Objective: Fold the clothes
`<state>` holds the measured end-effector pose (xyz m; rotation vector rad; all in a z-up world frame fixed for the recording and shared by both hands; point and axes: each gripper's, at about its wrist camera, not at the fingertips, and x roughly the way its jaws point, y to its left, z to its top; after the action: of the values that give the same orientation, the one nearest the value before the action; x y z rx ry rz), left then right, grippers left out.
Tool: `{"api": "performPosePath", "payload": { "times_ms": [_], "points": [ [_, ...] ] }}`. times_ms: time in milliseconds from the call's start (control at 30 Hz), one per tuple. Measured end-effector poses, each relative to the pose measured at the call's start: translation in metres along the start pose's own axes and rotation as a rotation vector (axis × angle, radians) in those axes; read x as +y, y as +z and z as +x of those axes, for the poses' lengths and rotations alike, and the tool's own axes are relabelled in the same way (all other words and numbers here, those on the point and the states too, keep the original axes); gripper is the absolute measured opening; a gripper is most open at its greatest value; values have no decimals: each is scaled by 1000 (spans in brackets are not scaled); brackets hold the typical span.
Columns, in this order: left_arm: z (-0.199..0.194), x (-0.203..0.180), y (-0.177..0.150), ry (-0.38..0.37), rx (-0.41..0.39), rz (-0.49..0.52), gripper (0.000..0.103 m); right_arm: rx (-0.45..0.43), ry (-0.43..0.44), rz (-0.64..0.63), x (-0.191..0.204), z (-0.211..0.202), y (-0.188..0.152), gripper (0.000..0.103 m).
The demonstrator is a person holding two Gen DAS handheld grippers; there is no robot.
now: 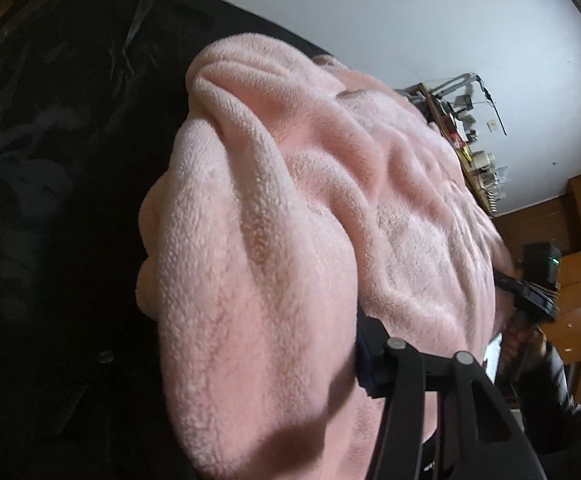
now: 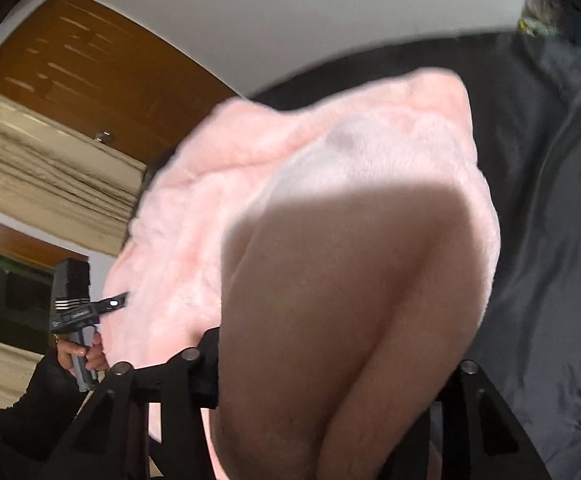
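A: What fills the left wrist view?

B: A pink fleece garment (image 1: 290,216), bunched into thick ridges and lifted off a dark, shiny sheet (image 1: 58,140) that covers the surface below. The fleece drapes right over the left gripper (image 1: 374,364); only its black linkage shows, with the cloth folded over it.

A: Are its fingers pinching the fleece?

B: The fabric bunches tightly at their base and pulls up from there, so they read as pinched on a fold of the garment. The tips themselves are buried.

A: And the right side?

B: Much the same. In the right wrist view the pink fleece garment (image 2: 330,184) hangs over the right gripper (image 2: 330,384), with a shadowed fold of it filling the space between the two black finger arms. That gripper is clamped on the cloth too, with the contact itself hidden under fabric.

A: Can each gripper be seen from the other camera?

B: Yes. The left wrist view shows the right gripper (image 1: 538,280) at the garment's right edge, held by a hand (image 1: 518,340) in a dark sleeve. The right wrist view shows the left gripper (image 2: 78,304) at the left edge, its grey handle in a hand (image 2: 78,354).

A: Anything behind?

B: A white wall (image 1: 410,20), a cluttered shelf (image 1: 474,152), and a brown wooden door (image 2: 102,64).
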<state>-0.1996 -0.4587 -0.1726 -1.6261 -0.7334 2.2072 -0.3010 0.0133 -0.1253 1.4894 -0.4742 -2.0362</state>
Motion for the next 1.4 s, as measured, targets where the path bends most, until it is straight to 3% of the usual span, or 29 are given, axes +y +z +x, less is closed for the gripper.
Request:
{"api": "performPosePath", "payload": {
  "times_ms": [100,300,633,733,833,967,1033,1133,1167,1267,1333,1400],
  "points": [
    [-2,-16,-1,13,-22,8,57,-32,21,-10,1,-29,-9,40],
    [27,-86,-17,-3,5,87,57,-30,-37,19,-33,-82,-45,39],
    [135,-281,-38,-121,147,328,56,-178,-160,262,-152,-234,-181,39],
    [174,-342,-38,-129,174,409,56,-220,-198,345,-184,-265,-228,39],
    [204,-380,-34,-109,178,460,56,-267,-216,425,-213,-284,-271,39],
    [231,-398,-30,-26,183,489,57,-325,-221,462,-230,-285,-301,39],
    [238,-395,-26,31,178,474,66,-349,-228,455,-228,-279,-309,44],
    [237,-379,-22,107,163,408,82,-352,-247,476,-230,-275,-309,71],
    [236,-375,-20,127,157,385,84,-345,-259,491,-229,-274,-309,85],
    [221,-373,-19,186,112,372,85,-351,-285,516,-228,-285,-316,88],
    [204,-376,-20,264,47,376,88,-373,-369,491,-212,-292,-310,88],
    [187,-382,-26,364,-31,388,89,-414,-520,427,-191,-308,-317,88]
  ]
}}
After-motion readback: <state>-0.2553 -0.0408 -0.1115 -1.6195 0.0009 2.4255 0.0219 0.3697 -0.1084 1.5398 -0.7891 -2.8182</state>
